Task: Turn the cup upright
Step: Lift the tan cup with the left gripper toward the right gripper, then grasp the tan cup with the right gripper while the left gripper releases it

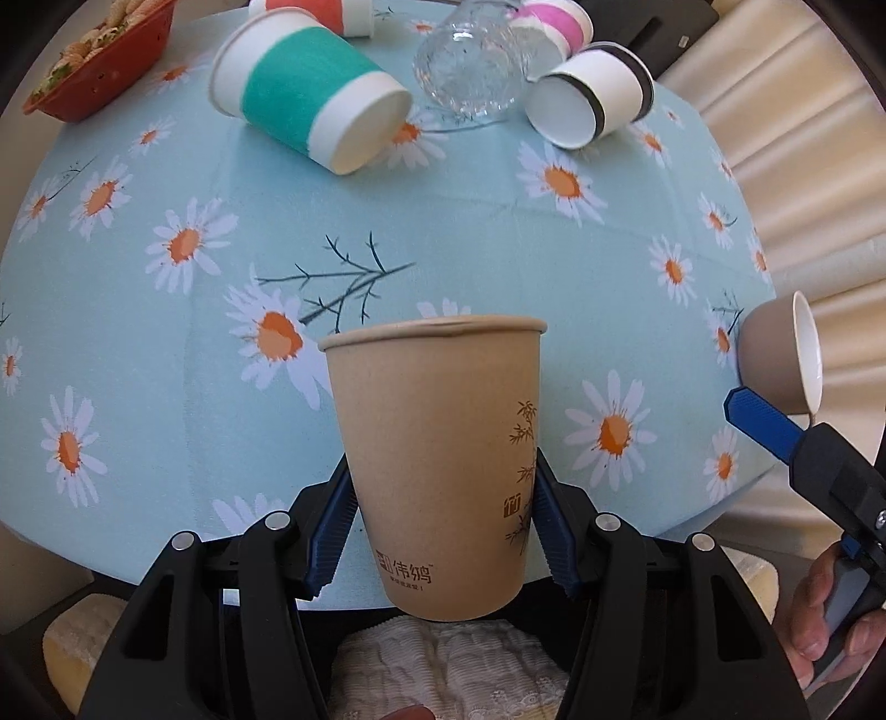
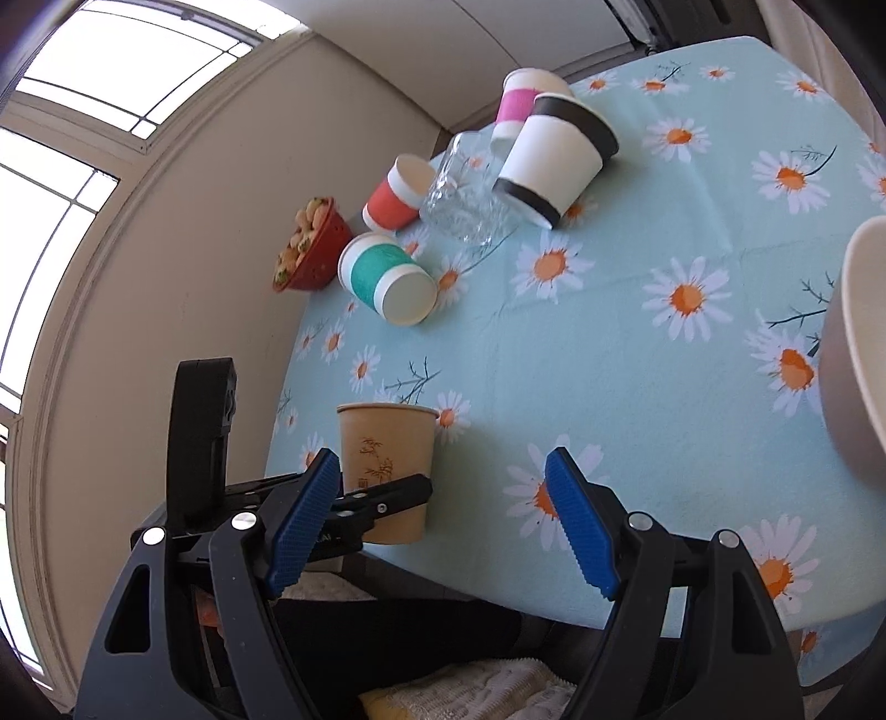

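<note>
My left gripper [image 1: 440, 526] is shut on a tan kraft paper cup [image 1: 437, 459], held upright with its rim up at the table's near edge; the cup also shows in the right wrist view [image 2: 385, 471]. My right gripper [image 2: 443, 520] is open and empty, its blue pads apart above the tablecloth. A second brown cup with a white inside [image 1: 783, 360] lies on its side by the right gripper's blue finger [image 1: 764, 423]; it shows large at the right edge of the right wrist view [image 2: 855, 354].
On the daisy tablecloth [image 1: 443, 232] at the far side lie a teal-banded cup [image 1: 310, 102], a black-banded cup [image 1: 592, 99], a glass jar [image 1: 470, 66], pink [image 1: 554, 19] and red cups [image 2: 396, 194], and a red food bowl [image 1: 99, 61].
</note>
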Demonstrator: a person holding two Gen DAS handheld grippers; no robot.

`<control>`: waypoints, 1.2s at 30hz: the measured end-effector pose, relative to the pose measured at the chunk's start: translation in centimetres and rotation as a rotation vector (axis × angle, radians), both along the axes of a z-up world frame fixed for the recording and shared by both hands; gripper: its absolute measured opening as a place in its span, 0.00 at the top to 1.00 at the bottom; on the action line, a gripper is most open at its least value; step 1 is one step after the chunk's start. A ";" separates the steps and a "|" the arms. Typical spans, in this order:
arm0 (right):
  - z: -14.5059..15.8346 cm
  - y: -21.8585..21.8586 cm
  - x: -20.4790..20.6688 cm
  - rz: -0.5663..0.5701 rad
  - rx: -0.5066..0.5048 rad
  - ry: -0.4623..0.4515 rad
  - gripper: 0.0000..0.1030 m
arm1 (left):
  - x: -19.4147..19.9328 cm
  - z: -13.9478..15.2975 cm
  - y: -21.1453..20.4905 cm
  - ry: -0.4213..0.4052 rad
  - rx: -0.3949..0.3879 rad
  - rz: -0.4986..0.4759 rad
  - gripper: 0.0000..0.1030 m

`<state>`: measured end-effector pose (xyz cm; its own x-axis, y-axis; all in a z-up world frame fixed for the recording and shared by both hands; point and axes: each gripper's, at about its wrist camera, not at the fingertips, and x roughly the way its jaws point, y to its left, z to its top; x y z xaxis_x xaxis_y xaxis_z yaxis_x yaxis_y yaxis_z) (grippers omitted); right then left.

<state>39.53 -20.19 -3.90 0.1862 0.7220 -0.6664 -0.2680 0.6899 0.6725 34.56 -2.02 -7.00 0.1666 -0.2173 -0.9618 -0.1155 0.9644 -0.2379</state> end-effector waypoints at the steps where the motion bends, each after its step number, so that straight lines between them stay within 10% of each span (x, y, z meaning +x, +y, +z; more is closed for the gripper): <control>1: -0.1 0.1 0.0 0.005 -0.006 0.001 0.25 | -0.1 -0.1 0.0 0.001 -0.001 0.000 0.44; 36: -2.2 6.2 1.8 0.114 -0.092 0.074 0.25 | -5.6 4.8 4.5 -0.137 -0.059 -0.001 0.32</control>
